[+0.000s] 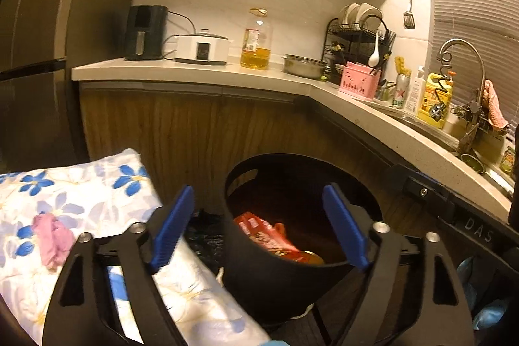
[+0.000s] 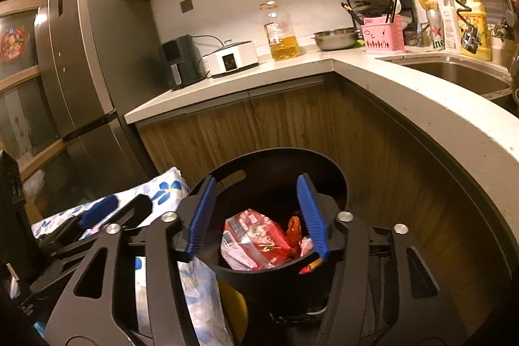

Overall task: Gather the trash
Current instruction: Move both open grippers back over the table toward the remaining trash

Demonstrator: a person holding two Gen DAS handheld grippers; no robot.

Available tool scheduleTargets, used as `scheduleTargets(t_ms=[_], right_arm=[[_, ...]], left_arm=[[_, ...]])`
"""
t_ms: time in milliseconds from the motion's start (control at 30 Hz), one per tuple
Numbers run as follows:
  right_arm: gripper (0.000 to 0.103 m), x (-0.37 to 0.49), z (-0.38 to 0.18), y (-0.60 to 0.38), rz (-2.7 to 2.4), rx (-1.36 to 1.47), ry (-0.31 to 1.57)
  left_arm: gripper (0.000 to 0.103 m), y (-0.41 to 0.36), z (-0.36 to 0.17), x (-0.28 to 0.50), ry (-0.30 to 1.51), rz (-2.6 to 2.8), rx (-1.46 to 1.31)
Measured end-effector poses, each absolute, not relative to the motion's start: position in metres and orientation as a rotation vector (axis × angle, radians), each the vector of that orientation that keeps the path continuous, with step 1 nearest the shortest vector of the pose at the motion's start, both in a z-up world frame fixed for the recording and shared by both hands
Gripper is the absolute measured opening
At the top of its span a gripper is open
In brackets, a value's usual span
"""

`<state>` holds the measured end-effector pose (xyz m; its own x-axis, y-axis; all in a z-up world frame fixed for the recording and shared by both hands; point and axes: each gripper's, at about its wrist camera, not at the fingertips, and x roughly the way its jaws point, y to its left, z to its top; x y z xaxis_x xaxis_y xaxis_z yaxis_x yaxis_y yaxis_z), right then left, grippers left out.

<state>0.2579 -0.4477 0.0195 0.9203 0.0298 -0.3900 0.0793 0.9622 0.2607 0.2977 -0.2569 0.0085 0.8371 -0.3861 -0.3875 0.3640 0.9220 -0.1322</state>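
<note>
A black round bin (image 1: 259, 278) stands on the floor in front of the cabinets. Red snack wrappers (image 1: 266, 232) lie inside it. My left gripper (image 1: 258, 193) hovers over the bin's near rim, its blue pads wide apart and nothing between them. In the right wrist view the same bin (image 2: 279, 281) sits just below my right gripper (image 2: 257, 180), which is open. The red wrappers (image 2: 256, 239) lie loose in the bin beneath its pads, and neither pad presses on them. One blue finger (image 2: 97, 213) of the left gripper shows at the left.
A floral cloth (image 1: 81, 193) lies left of the bin with a crumpled pink piece (image 1: 53, 239) on it. An L-shaped counter (image 2: 356, 67) holds appliances, an oil bottle (image 2: 282, 34) and a sink (image 2: 454, 73). A fridge (image 2: 81, 70) stands at the left.
</note>
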Motion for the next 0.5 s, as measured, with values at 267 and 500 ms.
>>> scheduleTargets(t_ms=[267,500], right_arm=[[0.079,0.233,0.015,-0.428,-0.081,0.253,0.405],[0.084,0.207,0.016,-0.41,-0.124,0.216,0.393]], left_arm=[[0.094,-0.228,0.013,0.262,0.383,-0.277,-0.011],[0.097,-0.199,0.008,0.238,0.407,-0.164,-0.002]])
